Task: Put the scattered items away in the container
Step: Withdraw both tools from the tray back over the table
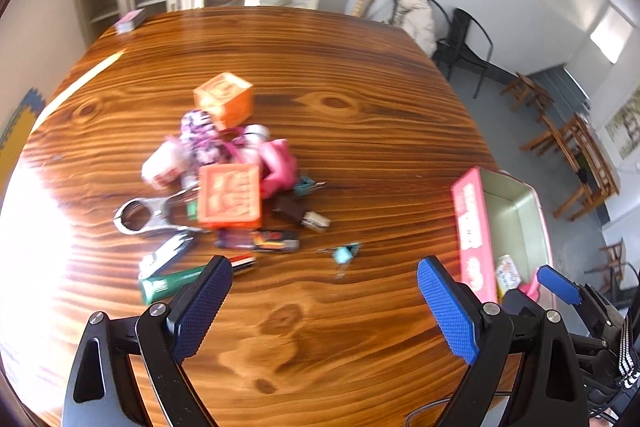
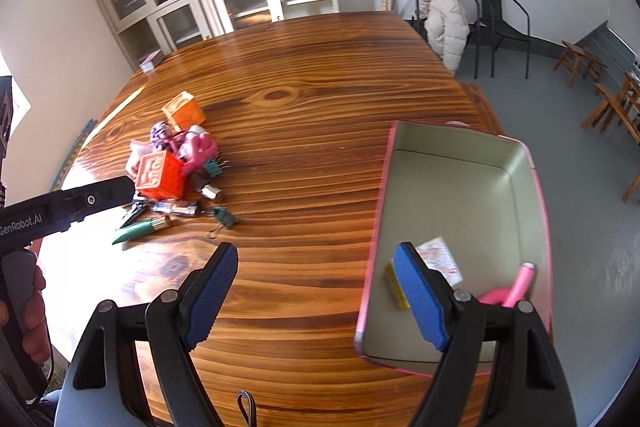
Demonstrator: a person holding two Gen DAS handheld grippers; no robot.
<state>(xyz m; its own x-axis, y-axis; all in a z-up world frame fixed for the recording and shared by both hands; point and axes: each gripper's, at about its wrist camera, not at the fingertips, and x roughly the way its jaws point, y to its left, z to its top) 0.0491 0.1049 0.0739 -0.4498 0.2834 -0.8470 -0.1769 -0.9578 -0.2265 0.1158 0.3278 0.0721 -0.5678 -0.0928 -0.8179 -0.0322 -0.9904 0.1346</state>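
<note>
1. Hovering over the wooden table [image 1: 360,147], the left gripper [image 1: 324,307] is seen with its blue pads [image 1: 204,307] spread wide and nothing between them.
2. The right gripper [image 2: 316,299] is likewise spread wide and empty; one finger lies over bare table, the other over the pink tin [image 2: 536,187].
3. The tin stands open near the table's right edge. A small printed packet [image 2: 438,255], a yellow item [image 2: 394,287] and a pink object [image 2: 516,287] are noted inside.
4. The scattered items are piled mid-table, well apart from the tin: two orange cubes [image 1: 230,195], a green tube [image 1: 172,283], teal binder clips [image 1: 344,253], a metal tool [image 1: 148,217].
5. A hand [image 2: 34,319] is seen at the left edge of the right wrist view.
</note>
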